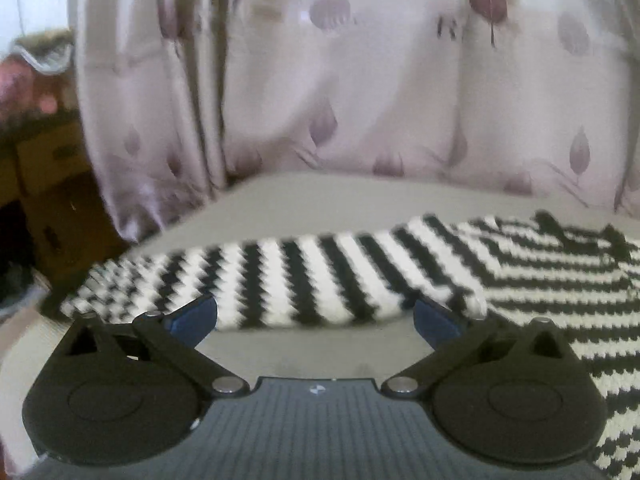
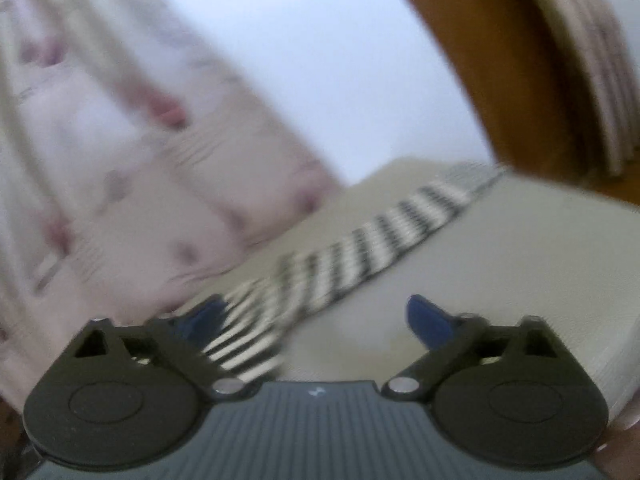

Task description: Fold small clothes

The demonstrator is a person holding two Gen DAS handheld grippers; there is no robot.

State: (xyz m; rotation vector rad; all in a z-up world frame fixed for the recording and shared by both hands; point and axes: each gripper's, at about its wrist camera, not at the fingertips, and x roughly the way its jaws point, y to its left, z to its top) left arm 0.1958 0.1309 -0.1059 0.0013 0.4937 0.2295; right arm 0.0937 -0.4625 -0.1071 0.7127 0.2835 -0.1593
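Jaws spread wide on both: left gripper [image 1: 316, 316] w/ blue pads holds nothing, just short of the black-and-white zigzag knit garment [image 1: 360, 268], which lies flat on the smooth grey bench [image 1: 304, 196]. Right gripper [image 2: 316, 316] likewise empty; the garment's sleeve [image 2: 376, 236] stretches out ahead, blurred. Glossy pale curtain w/ mauve leaf print [image 1: 360, 100] hangs behind.

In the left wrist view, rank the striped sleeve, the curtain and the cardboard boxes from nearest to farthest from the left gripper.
From the left gripper:
1. Striped sleeve, just ahead of the fingertips.
2. Curtain, behind the table's far edge.
3. Cardboard boxes, far left; order against the curtain is uncertain.
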